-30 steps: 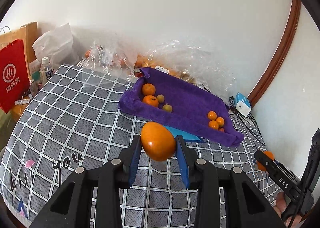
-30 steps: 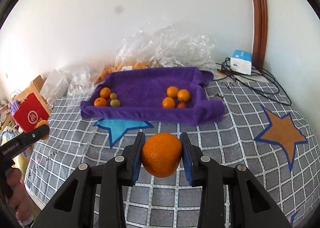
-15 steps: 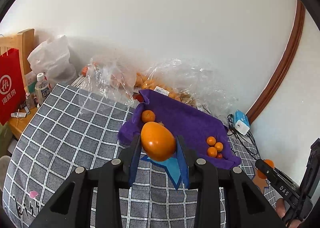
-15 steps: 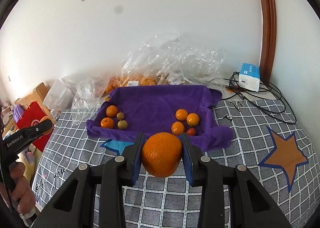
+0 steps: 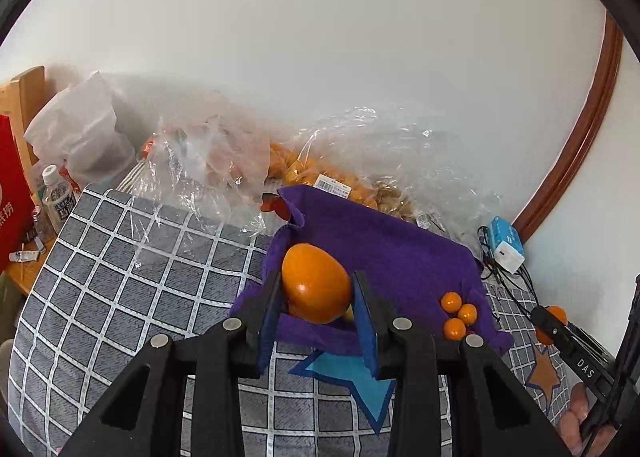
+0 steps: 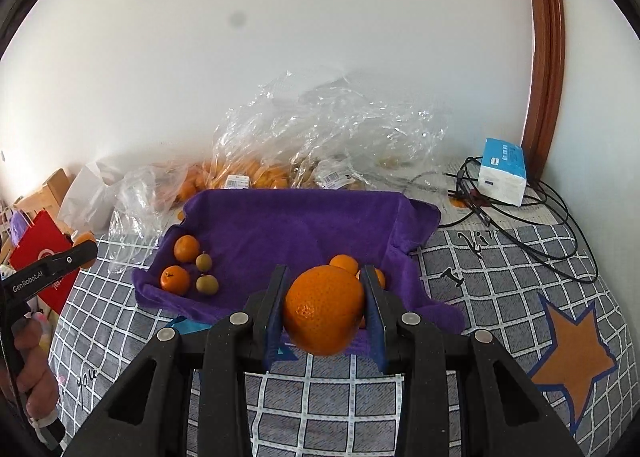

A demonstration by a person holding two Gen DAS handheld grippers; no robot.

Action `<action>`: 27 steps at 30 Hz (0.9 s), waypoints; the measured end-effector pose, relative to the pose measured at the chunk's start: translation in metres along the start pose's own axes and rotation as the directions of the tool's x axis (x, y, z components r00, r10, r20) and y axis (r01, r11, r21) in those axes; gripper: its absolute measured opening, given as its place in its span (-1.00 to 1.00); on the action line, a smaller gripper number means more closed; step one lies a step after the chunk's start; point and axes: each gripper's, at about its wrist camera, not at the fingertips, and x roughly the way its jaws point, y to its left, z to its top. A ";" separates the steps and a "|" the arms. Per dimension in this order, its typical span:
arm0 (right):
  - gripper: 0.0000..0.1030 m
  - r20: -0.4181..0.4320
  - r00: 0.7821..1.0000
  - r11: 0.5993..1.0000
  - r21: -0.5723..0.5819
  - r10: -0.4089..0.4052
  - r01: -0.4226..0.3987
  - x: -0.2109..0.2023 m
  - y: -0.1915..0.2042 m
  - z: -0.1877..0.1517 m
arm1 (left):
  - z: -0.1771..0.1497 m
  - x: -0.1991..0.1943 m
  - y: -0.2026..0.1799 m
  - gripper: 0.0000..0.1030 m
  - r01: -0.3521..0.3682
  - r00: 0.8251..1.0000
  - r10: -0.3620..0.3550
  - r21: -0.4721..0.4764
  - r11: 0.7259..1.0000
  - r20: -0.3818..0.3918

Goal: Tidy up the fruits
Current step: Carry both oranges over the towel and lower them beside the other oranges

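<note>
Both hands are carrying fruit toward the purple towel tray (image 6: 304,225), so the step in hand is delivery. The left gripper (image 5: 316,297) is clamped on a smooth orange fruit (image 5: 316,283), held above the near left corner of the tray. The right gripper (image 6: 324,309) is clamped on a pebbled orange (image 6: 323,309), held over the near edge on the right side.

The fruit in the tray seems sorted by kind. On the left lie 2 mandarins (image 6: 186,248) beside 2 small brownish fruits (image 6: 204,261). On the right sits a cluster of small oranges (image 5: 458,313), partly hidden behind the right claw, so their count is uncertain from that side. The next move probably calls for lowering each fruit into the group it matches, then easing the jaws apart low enough that it does not roll off the soft rim.

The tray rests on a grey checked cloth (image 6: 500,297) printed with an orange star (image 6: 572,353) and a blue star (image 5: 352,377). Behind it, against the white wall (image 6: 320,57), lie crumpled clear bags of more fruit (image 6: 256,173). A white box (image 6: 502,171) and black cables (image 6: 532,217) sit far right; a red bag (image 6: 40,253) and a bottle (image 5: 60,197) stand far left.
</note>
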 end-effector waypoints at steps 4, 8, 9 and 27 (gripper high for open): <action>-0.31 -0.009 1.000 1.000 -0.013 -0.009 0.009 0.026 -0.008 0.008 | 0.006 0.020 0.011 -0.36 -0.031 0.999 0.030 -0.023 0.999 -0.023; -0.31 -0.037 0.999 1.000 0.001 -0.006 0.006 0.055 -0.023 0.016 | 0.008 0.036 0.016 -0.36 -0.048 0.998 0.047 -0.032 0.998 -0.050; -0.31 -0.042 0.999 1.000 -0.001 -0.010 0.010 0.061 -0.026 0.017 | 0.009 0.041 0.016 -0.36 -0.055 0.997 0.053 -0.029 0.998 -0.055; -0.31 -0.151 0.988 1.000 -0.003 -0.025 0.025 0.173 -0.050 0.022 | 0.006 0.124 -0.023 -0.36 0.013 0.981 -0.009 0.022 1.000 -0.193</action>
